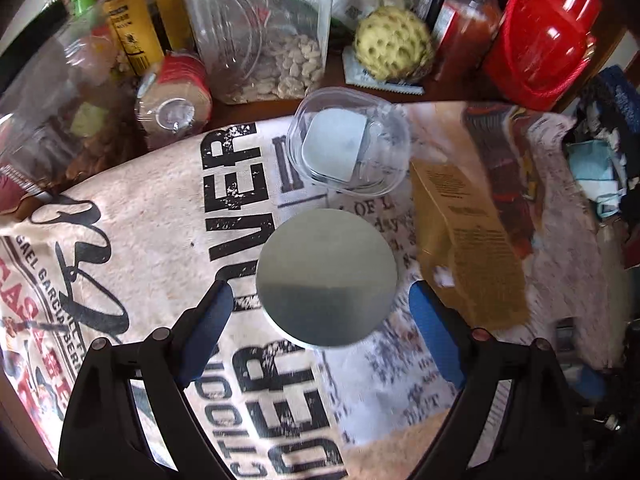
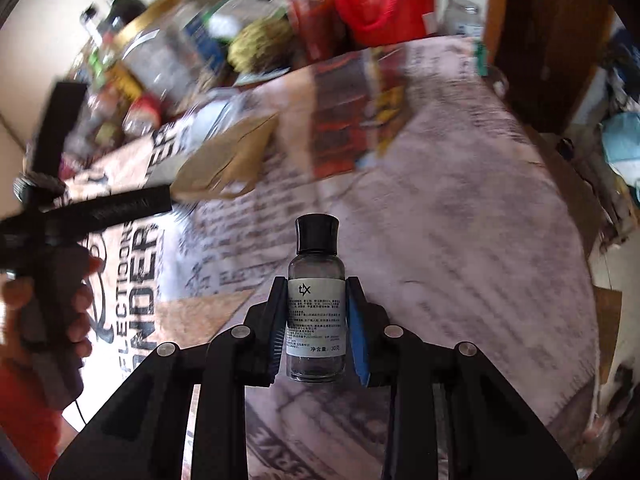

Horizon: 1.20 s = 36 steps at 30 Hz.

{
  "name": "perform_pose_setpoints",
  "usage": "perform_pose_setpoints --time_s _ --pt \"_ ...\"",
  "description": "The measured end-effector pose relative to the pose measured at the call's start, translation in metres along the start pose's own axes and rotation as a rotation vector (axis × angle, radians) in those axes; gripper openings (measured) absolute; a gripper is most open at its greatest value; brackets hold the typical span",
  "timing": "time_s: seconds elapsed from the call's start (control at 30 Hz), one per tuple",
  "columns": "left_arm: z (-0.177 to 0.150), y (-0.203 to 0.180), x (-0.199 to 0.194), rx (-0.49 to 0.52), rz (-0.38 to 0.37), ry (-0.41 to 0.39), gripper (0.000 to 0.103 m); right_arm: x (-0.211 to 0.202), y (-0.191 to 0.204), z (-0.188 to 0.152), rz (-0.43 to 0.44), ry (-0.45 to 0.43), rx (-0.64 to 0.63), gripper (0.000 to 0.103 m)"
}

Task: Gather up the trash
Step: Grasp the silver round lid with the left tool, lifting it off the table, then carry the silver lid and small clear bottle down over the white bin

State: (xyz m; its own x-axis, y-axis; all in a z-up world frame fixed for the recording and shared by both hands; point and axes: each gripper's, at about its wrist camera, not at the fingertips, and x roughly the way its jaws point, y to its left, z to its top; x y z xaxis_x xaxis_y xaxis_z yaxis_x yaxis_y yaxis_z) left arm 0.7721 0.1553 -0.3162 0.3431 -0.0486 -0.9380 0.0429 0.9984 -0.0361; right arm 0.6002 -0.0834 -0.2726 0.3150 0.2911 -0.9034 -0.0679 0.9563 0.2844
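Right gripper [image 2: 316,320] at lower centre, pads pinching a small clear bottle [image 2: 316,312] with black cap, left gripper [image 1: 320,308] spread wide either side of a grey round lid [image 1: 327,278] mid-frame on the printed tablecloth [image 1: 160,208]

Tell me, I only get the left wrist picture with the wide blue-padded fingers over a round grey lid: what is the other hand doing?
Observer: The right gripper is shut on a small clear glass bottle with a black cap.
Operator: Is the bottle labelled?
Observer: Yes, a white label with fine print wraps its middle.
Operator: Can you see who holds my gripper?
Observer: A person's hand grips its black handle, at the left edge of the right wrist view, above the printed tablecloth.
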Motion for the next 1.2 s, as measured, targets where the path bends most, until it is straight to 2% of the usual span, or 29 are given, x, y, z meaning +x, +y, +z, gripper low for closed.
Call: perform_pose_setpoints --time_s 0.07,0.1,0.13,0.3,0.47,0.7,0.83,1.07,1.2 --pt "0.003 -0.001 0.005 -0.006 0.004 0.003 0.088 -0.014 -0.015 0.001 -0.02 -0.025 0.023 0.026" --pt "0.003 -0.001 0.005 -0.011 0.003 -0.006 0.084 -0.014 -0.012 0.001 -0.025 -0.033 0.032 0.026" --pt "0.003 -0.001 0.004 -0.016 -0.001 -0.014 0.071 -0.016 -0.014 0.003 -0.026 -0.041 0.048 0.026" --pt "0.0 -0.001 -0.001 -0.03 0.003 -0.019 0.071 -0.033 -0.028 0.004 -0.039 -0.078 0.094 0.026" --pt "-0.013 0.0 -0.028 -0.043 0.016 -0.041 0.071 -0.05 -0.033 0.006 -0.007 -0.114 0.108 0.026" --pt "-0.034 -0.021 -0.103 -0.061 0.045 -0.161 0.071 -0.086 -0.033 0.008 0.068 -0.174 0.013 0.026" --pt "-0.055 -0.042 -0.161 -0.1 0.056 -0.273 0.071 -0.118 -0.032 0.005 0.114 -0.221 -0.094 0.026" --pt "-0.11 -0.071 -0.252 -0.191 0.056 -0.446 0.071 -0.168 -0.036 -0.011 0.169 -0.293 -0.232 0.026" --pt "-0.137 -0.085 -0.291 -0.211 0.028 -0.51 0.071 -0.196 -0.036 -0.023 0.196 -0.34 -0.263 0.026"
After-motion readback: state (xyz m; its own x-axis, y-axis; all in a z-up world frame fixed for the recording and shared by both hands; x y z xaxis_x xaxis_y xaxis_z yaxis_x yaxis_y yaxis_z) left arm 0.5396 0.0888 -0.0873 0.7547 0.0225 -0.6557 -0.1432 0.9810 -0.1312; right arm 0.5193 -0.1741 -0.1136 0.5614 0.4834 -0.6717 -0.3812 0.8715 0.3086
